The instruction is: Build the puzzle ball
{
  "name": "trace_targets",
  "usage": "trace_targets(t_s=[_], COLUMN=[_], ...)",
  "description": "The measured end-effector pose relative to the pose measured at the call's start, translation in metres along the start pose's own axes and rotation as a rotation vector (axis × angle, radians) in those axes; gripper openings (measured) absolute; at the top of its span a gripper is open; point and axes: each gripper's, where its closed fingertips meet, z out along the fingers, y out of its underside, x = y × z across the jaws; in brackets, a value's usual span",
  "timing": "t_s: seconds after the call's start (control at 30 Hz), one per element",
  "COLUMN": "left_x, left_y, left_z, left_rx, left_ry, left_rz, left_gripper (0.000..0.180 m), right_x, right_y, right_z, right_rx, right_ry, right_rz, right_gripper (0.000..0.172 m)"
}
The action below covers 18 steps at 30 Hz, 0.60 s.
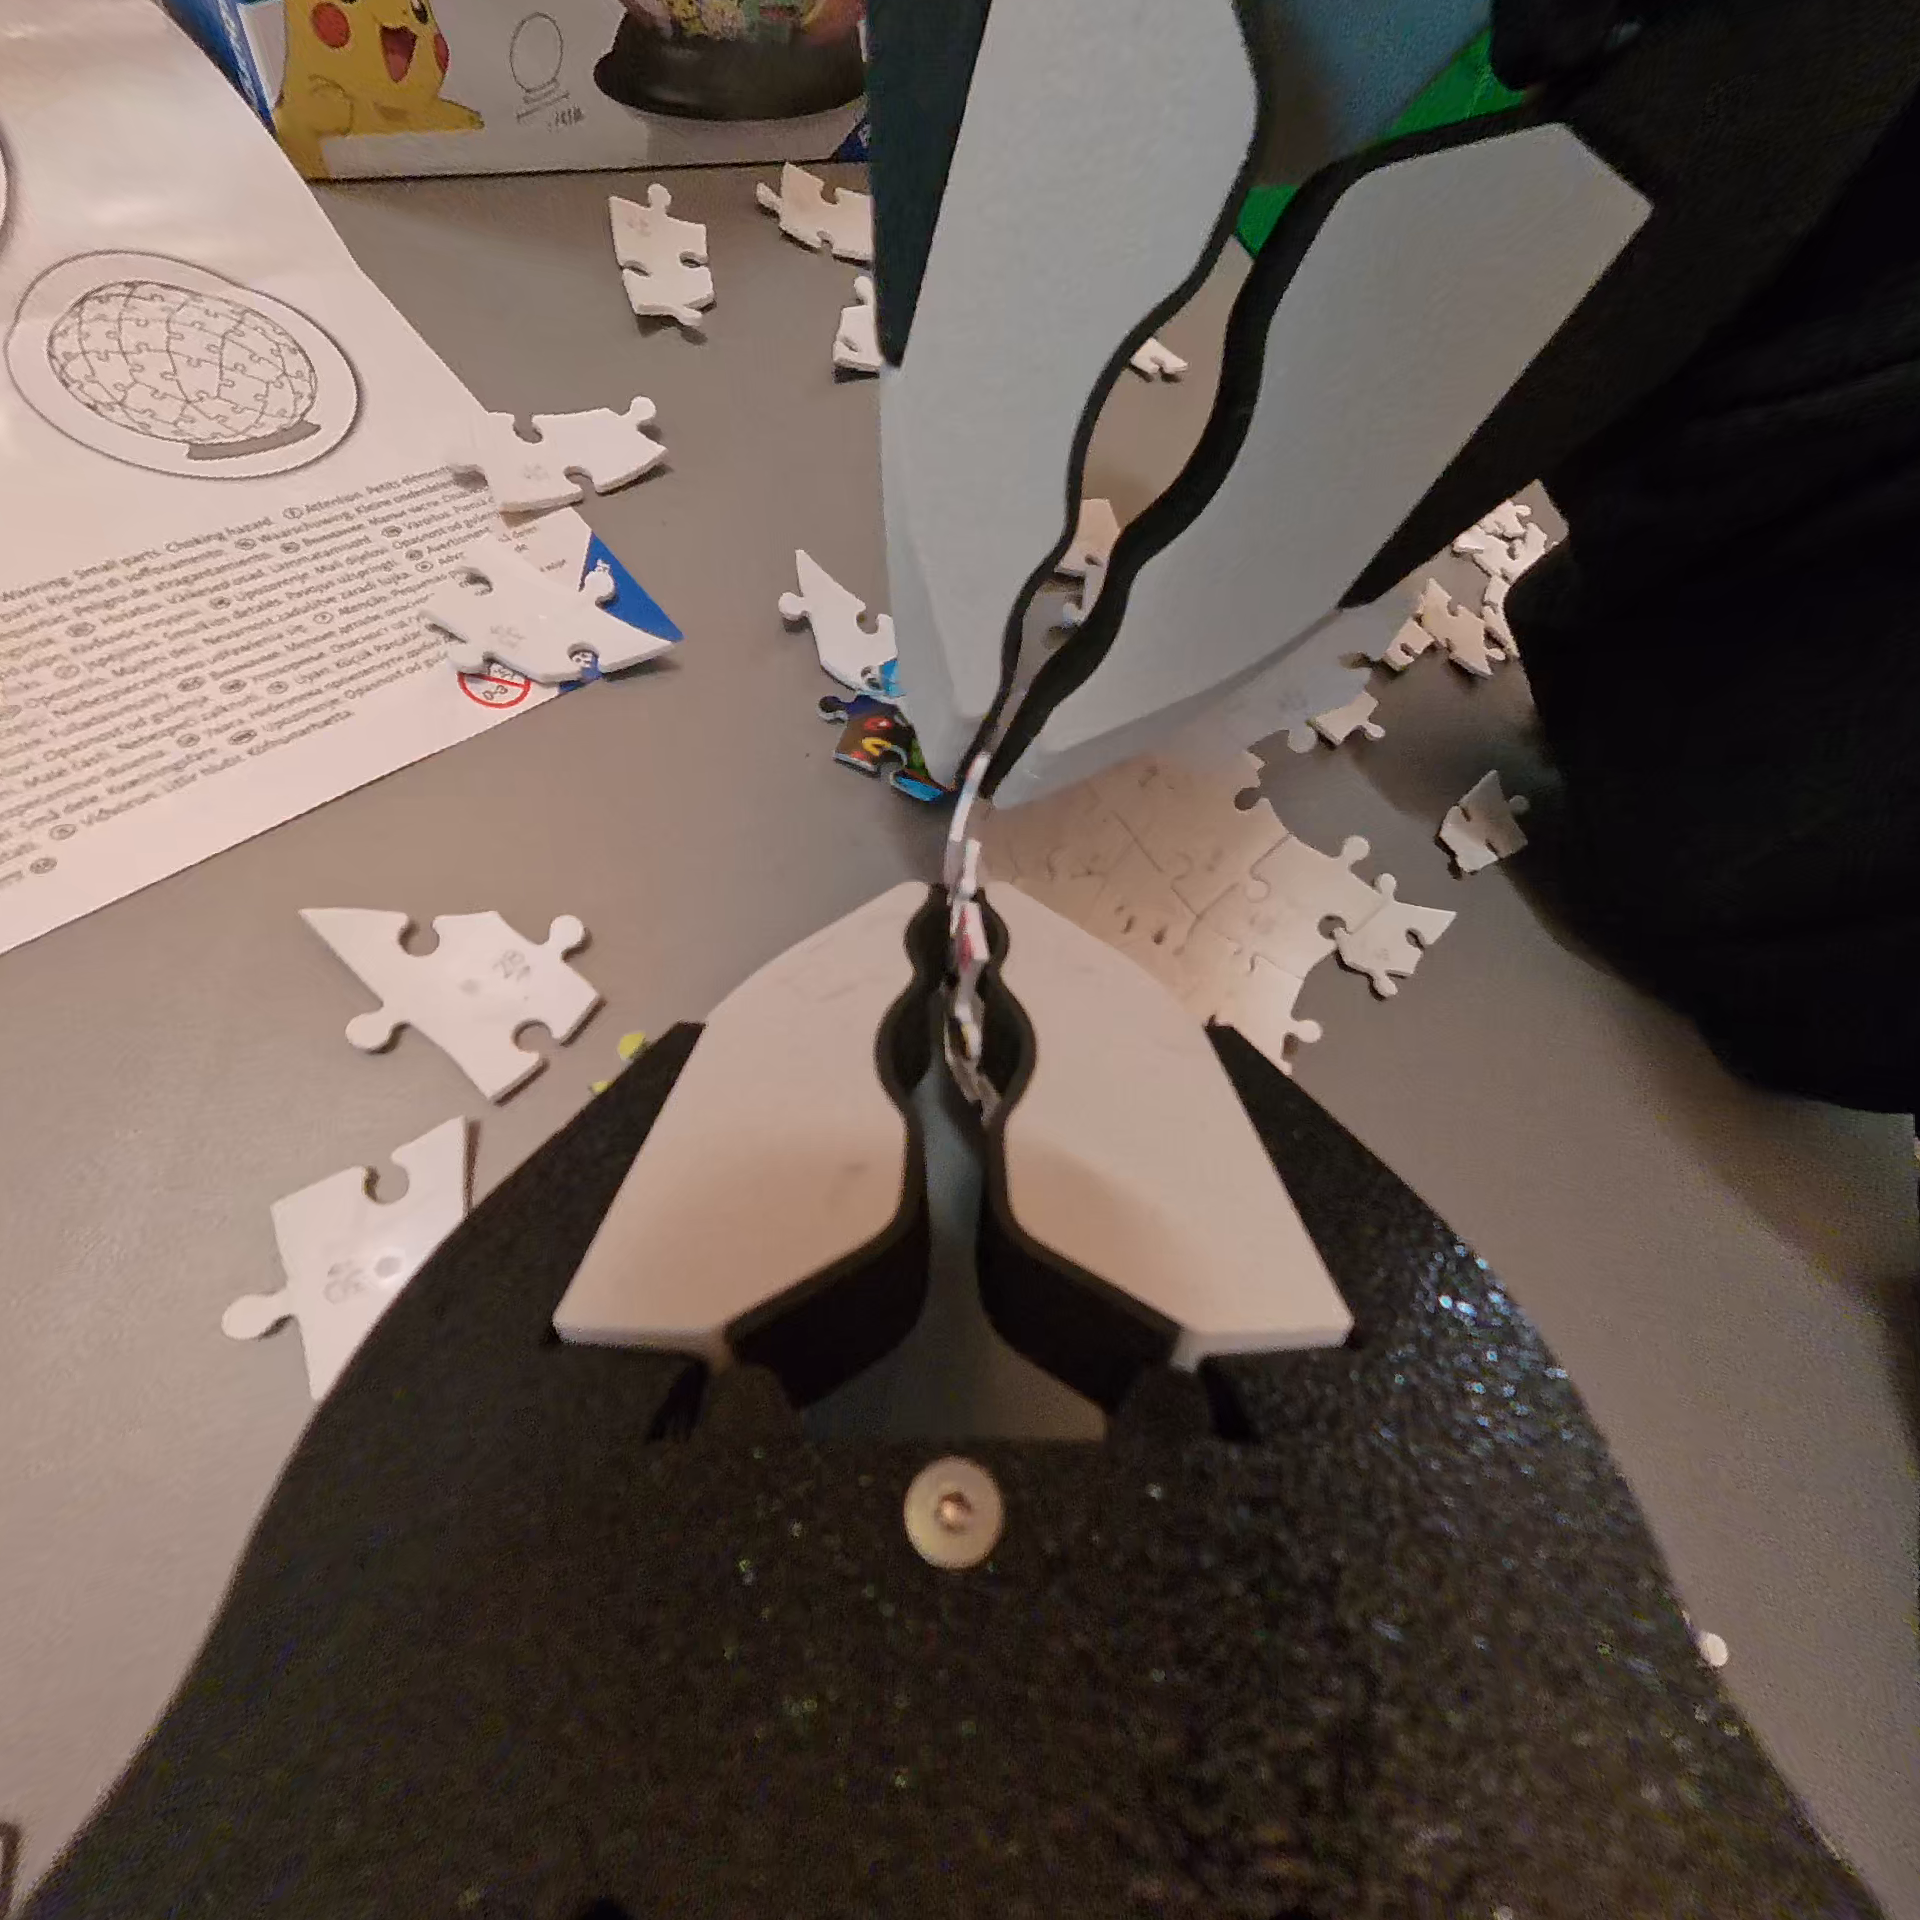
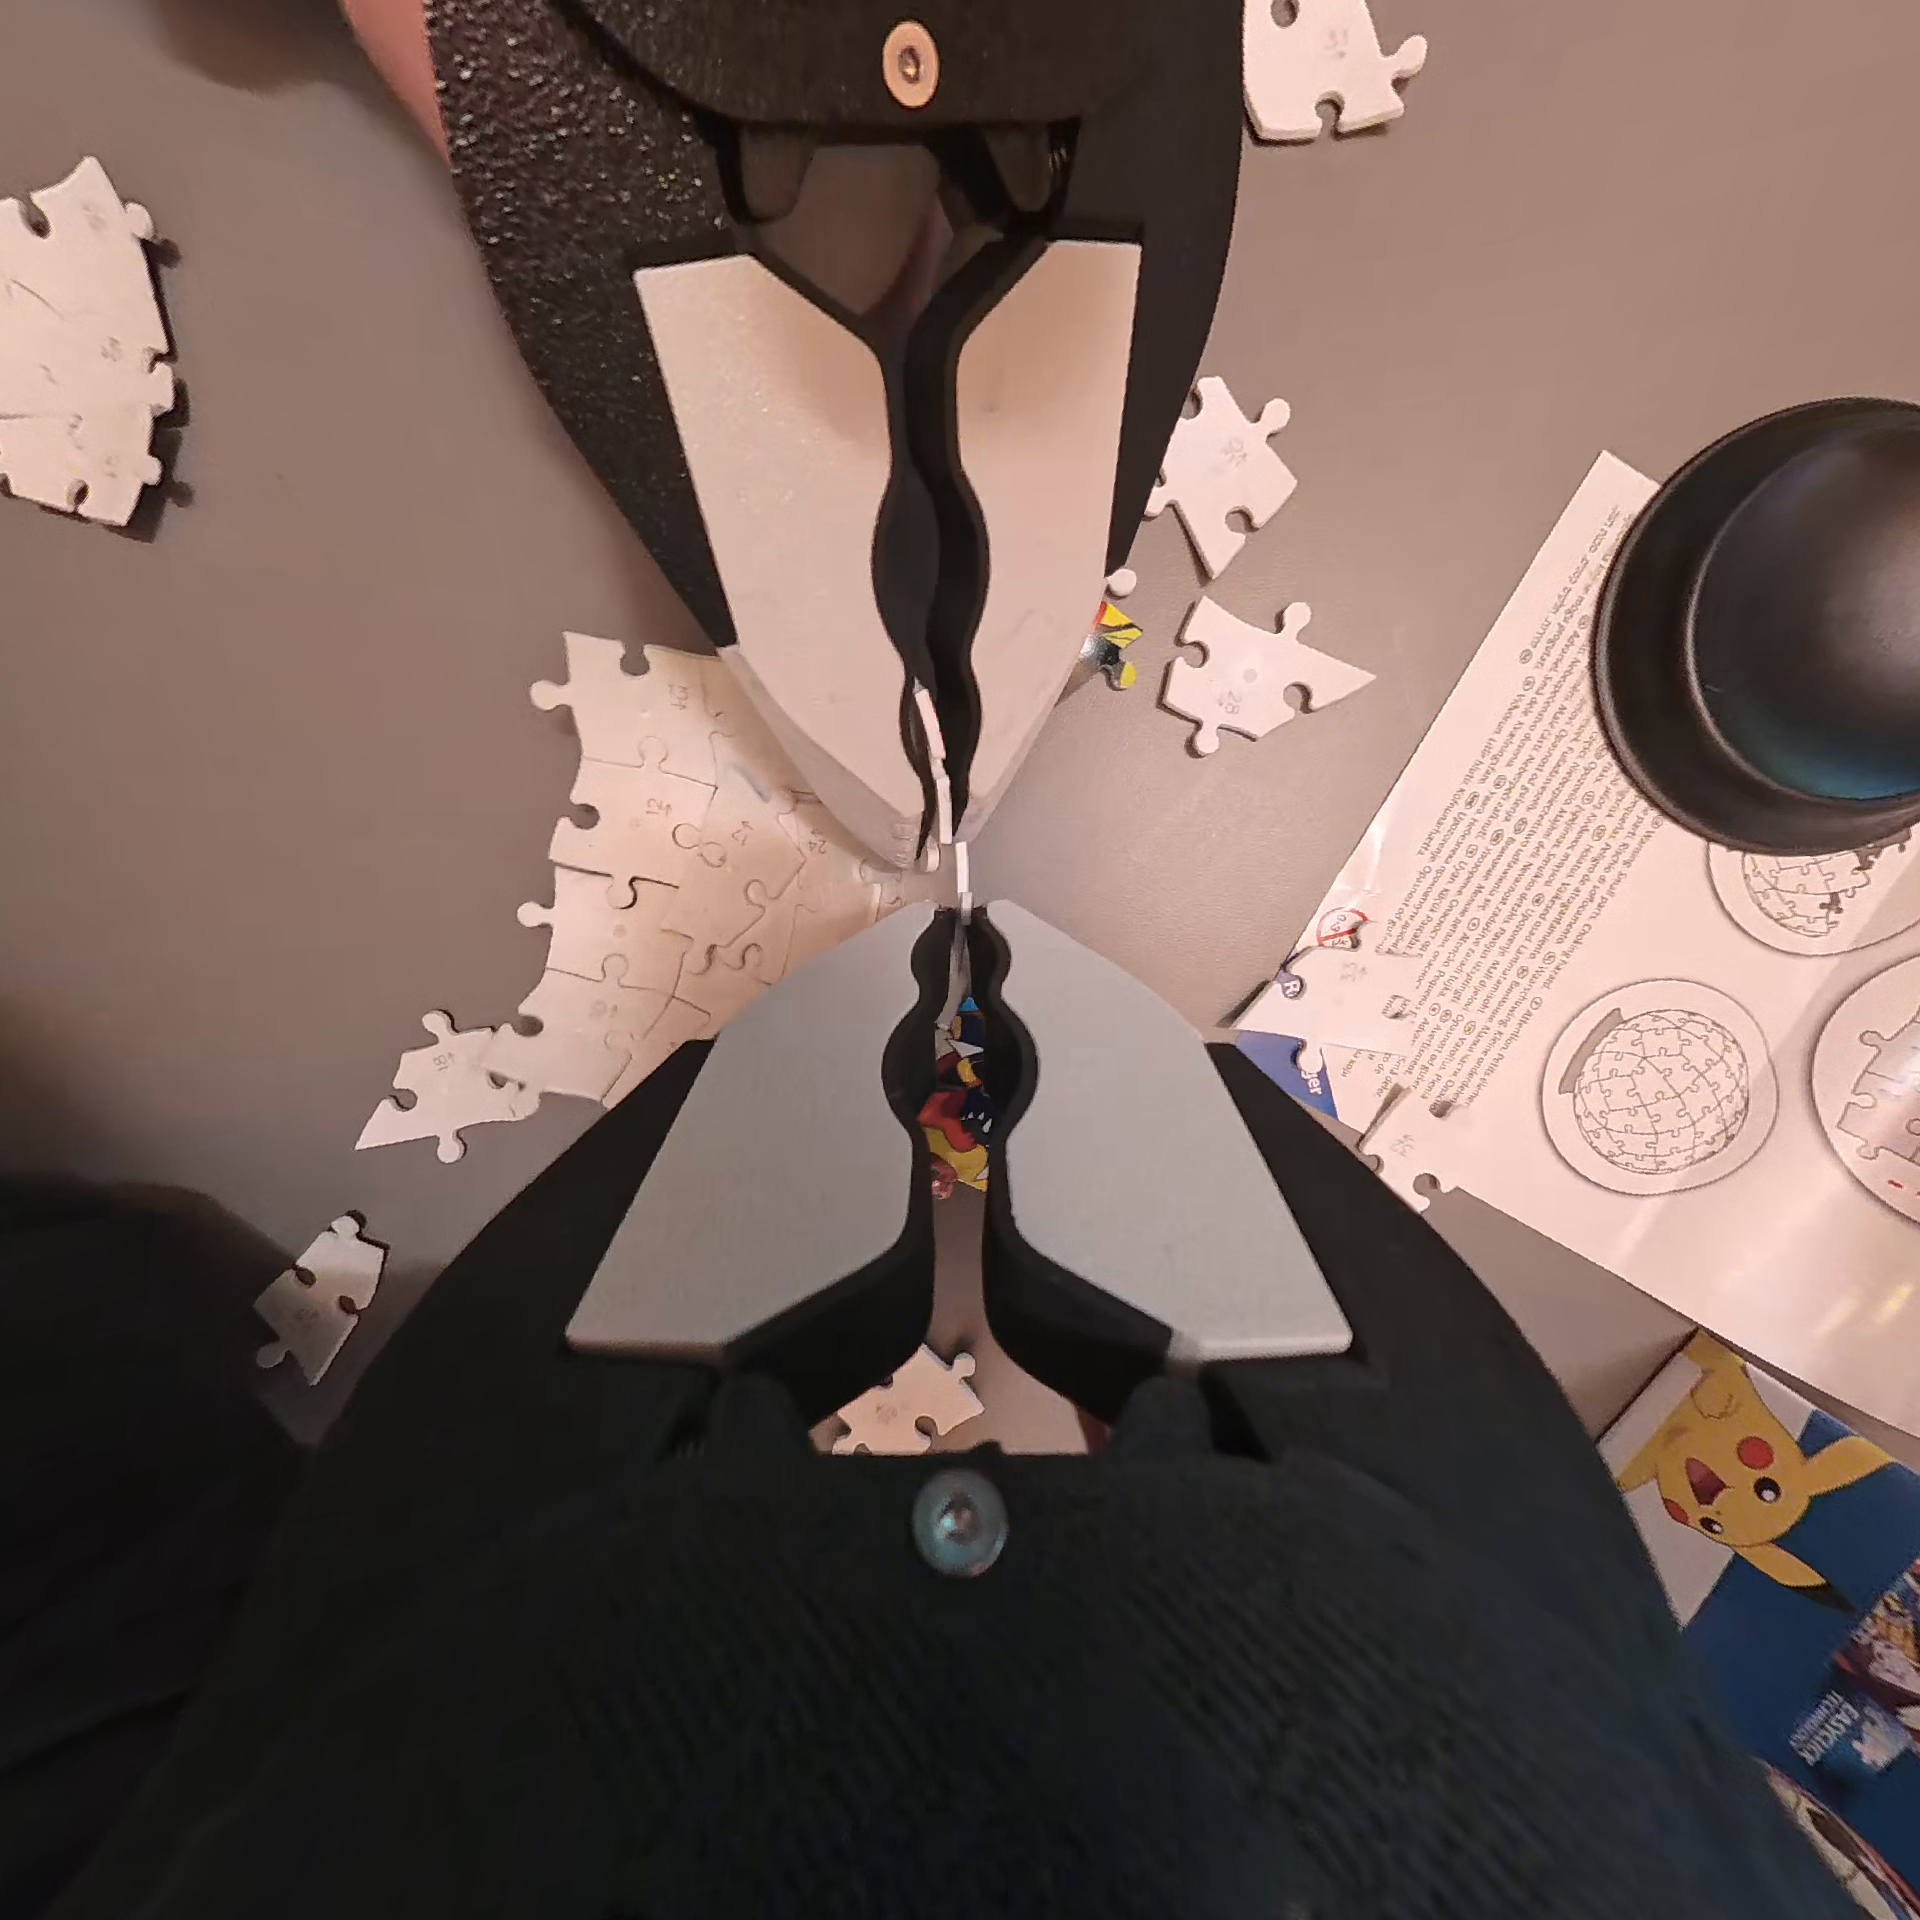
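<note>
Hold both grippers' fingers [image 1: 831,1039] clamped shut on their edge-on puzzle pieces [image 1: 966,997], tabs meeting squarely above the joined pieces [image 1: 1195,862] on the grey surface [image 1: 675,831].

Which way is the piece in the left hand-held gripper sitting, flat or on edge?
On edge. The left hand-held gripper is closed on a puzzle piece seen edge-on, standing above the grey table, not lying flat.

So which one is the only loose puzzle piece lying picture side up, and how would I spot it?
Start at the grey table and find the big patch of joined white pieces. Just left of it, partly hidden behind the tip of the far hand-held gripper, lies one colourful puzzle piece. It shows dark, yellow, red and blue print, while every loose piece around it shows a plain white back.
</note>
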Motion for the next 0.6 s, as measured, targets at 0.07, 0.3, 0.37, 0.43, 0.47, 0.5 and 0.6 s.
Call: trace_targets(t_s=[0.07, 0.3, 0.37, 0.43, 0.47, 0.5, 0.6], left_x=[0.0011, 0.002, 0.0019, 0.0011, 0.0007, 0.0003, -0.0004], left_y=[-0.0004, -0.0018, -0.0021, -0.0017, -0.0015, -0.0012, -0.0004], left_z=[-0.0005, -0.0024, -0.0026, -0.0021, -0.0018, -0.0017, -0.0014], left_rx=[0.005, 0.018, 0.02, 0.015, 0.014, 0.014, 0.014], left_ry=[0.009, 0.068, 0.066, 0.055, 0.051, 0.051, 0.07], left_rz=[-0.003, -0.064, -0.06, -0.058, -0.063, -0.074, -0.119], left_gripper=[0.002, 0.003, 0.003, 0.003, 0.003, 0.002, 0.003], right_x=[-0.0012, -0.0012, -0.001, -0.0007, -0.0004, -0.0002, 0.0005], right_y=[-0.0006, -0.0024, -0.0021, -0.0014, -0.0013, -0.0015, -0.0018], right_z=[-0.0011, -0.0029, -0.0029, -0.0023, -0.0019, -0.0015, -0.0007], right_rx=[0.014, 0.048, 0.052, 0.041, 0.036, 0.034, 0.037], right_ry=[-0.004, -0.005, -0.006, -0.003, 0.0, 0.001, 0.002], right_rz=[-0.006, -0.012, -0.009, 0.0, 0.0, -0.004, -0.01], right_gripper=[0.002, 0.002, 0.002, 0.002, 0.002, 0.002, 0.002])
